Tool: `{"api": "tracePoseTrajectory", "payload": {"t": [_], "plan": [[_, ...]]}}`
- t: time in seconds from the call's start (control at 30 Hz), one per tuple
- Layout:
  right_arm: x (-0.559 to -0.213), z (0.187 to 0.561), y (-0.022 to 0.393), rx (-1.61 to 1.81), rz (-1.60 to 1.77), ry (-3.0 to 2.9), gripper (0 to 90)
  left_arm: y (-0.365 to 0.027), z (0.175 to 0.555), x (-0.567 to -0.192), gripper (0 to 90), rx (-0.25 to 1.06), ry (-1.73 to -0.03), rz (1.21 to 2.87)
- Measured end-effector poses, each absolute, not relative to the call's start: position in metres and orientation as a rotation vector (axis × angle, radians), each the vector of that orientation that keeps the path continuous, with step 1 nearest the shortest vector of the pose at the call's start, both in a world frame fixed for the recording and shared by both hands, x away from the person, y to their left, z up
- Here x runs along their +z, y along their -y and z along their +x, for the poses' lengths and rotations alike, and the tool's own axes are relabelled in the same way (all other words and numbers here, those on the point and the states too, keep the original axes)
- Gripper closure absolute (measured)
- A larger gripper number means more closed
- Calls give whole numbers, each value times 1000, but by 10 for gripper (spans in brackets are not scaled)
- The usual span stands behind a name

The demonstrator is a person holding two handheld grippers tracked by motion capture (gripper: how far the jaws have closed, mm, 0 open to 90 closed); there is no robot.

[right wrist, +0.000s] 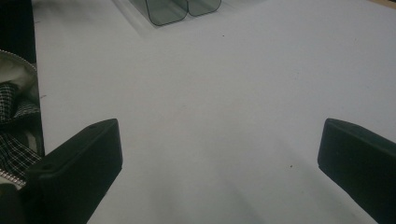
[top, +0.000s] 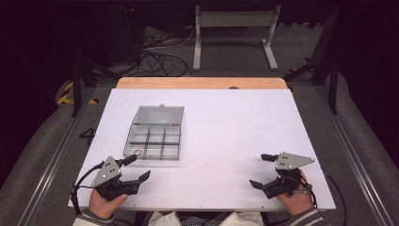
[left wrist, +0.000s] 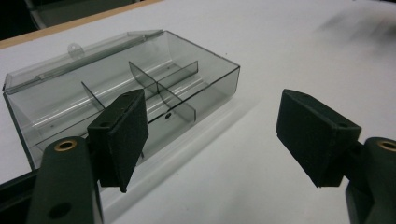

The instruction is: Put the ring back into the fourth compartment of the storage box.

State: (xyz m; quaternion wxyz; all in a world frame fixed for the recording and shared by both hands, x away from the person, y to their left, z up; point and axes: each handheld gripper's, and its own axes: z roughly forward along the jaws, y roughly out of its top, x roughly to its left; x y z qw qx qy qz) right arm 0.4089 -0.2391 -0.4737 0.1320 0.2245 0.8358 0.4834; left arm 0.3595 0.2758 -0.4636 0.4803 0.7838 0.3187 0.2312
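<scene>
White table (top: pixel 226 141), matte, bare between the two grippers. Landmark: clear compartment box (top: pixel 154 133).

Nearest the person: left gripper (top: pixel 139 167) just short of the box's near edge, jaws spread wide, nothing between them. In the left gripper view the box (left wrist: pixel 126 98) sits directly beyond the left-hand jaw, not touching it. Right gripper (right wrist: pixel 219 163) well to the right of the box, low over bare table, jaws spread, nothing between them; seen from above at (top: pixel 263 170). A checked sleeve (right wrist: pixel 14 135) shows beside its jaw.

The box stands left of the table's middle, lid (top: pixel 159 114) folded open flat on its far side. Dividers (left wrist: pixel 161 88) split it into small cells. A small ring-like item (top: pixel 137 151) lies in the near left cell; too small to identify.

Beyond the box: wooden strip (top: pixel 202 83) along the table's far edge. Past that, grey floor, tangled black cables (top: pixel 160 59), a pale metal stand (top: pixel 234 33). Room dark behind.
</scene>
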Motion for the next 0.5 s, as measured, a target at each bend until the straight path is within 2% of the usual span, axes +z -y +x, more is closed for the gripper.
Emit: {"api": "tracePoseTrajectory", "payload": {"t": [0.33, 0.5], "plan": [[-475, 409, 238, 1406, 644, -2437, 6, -276, 363, -474, 251, 485, -836, 1951], [-475, 409, 237, 1399, 640, -2443, 6, -269, 365, -479, 251, 468, -835, 2021]]}}
